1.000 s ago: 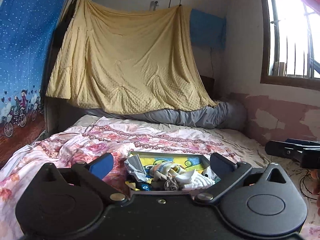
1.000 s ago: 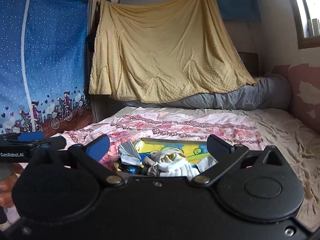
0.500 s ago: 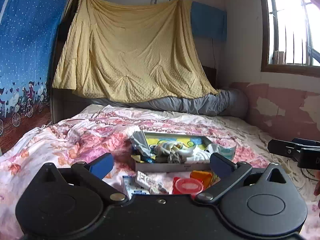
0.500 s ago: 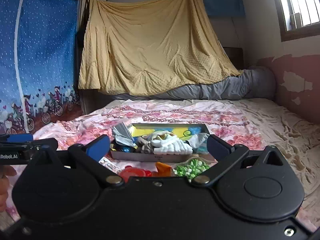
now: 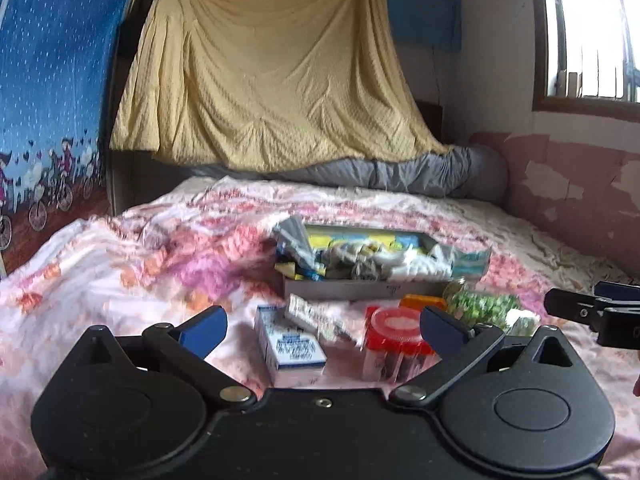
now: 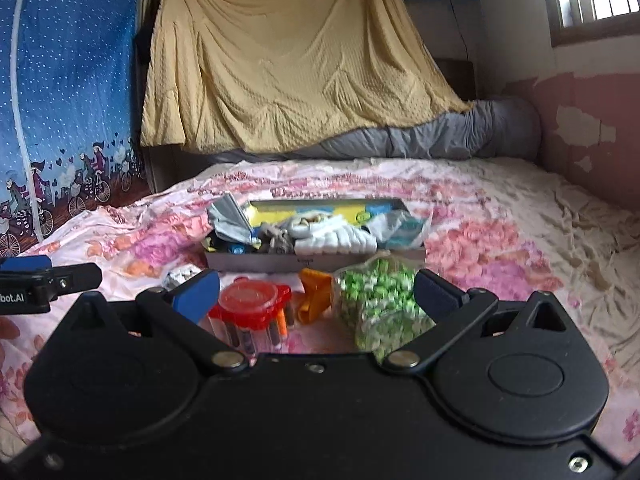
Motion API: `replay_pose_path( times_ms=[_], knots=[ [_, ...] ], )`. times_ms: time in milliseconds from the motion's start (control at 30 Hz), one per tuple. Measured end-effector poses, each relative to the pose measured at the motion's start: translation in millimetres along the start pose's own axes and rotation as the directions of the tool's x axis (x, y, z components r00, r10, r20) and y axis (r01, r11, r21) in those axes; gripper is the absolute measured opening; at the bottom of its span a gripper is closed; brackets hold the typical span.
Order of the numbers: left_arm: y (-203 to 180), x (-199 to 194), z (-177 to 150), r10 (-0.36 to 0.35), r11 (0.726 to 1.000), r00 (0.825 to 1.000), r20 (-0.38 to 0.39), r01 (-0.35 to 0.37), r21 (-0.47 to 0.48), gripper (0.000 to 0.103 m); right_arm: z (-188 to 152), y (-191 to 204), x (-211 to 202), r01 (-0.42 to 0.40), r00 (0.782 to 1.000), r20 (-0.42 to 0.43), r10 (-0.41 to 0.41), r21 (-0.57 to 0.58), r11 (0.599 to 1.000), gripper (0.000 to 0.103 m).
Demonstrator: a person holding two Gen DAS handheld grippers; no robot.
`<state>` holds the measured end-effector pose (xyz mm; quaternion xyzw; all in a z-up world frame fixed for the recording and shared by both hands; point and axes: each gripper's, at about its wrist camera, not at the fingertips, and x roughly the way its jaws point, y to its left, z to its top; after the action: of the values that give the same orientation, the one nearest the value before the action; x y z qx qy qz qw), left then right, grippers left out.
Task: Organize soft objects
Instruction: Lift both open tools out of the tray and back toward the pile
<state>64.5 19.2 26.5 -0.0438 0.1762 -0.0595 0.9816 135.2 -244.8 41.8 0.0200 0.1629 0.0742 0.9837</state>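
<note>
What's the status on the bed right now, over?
Left tongs and right tongs open, empty, above the floral bedspread. Grey tray of soft items untouched. Red-lidded container, candy bag, blue box sit in front.

We are in a bedroom of a lived-in home. A bed with a pink floral sheet [image 5: 168, 248] fills the lower frame; at 12 o'clock a yellow blanket [image 5: 272, 80] hangs over the wall, with a rolled grey quilt [image 5: 400, 172] beneath it. At 9 o'clock we see a blue curtain printed with cyclists [image 6: 68, 100]. At 2 o'clock a barred window [image 5: 592, 28] sits above a pink wall with peeling paint [image 5: 568, 176].
</note>
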Motion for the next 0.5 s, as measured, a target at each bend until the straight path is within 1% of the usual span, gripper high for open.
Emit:
replay_pose_path(
  times_ms=[67, 267, 500],
  knots=[
    [1, 4, -4, 0.001, 1.0, 1.0, -0.018, -0.001, -0.001, 0.102, -6, -1, -7, -0.001, 1.0, -0.009, 0.001, -0.001, 1.0, 0.103],
    [-1, 8, -11, -0.009, 1.0, 0.998, -0.064, 0.009, 0.0, 0.102, -21, -4, -7, -0.004, 0.999, -0.04, 0.004, 0.015, 1.0, 0.103],
    [-3, 11, -18, -0.009, 1.0, 0.996, -0.09, 0.009, 0.006, 0.102, -30, 0, -11, -0.019, 0.996, -0.085, 0.019, -0.003, 1.0, 0.103]
  ],
)
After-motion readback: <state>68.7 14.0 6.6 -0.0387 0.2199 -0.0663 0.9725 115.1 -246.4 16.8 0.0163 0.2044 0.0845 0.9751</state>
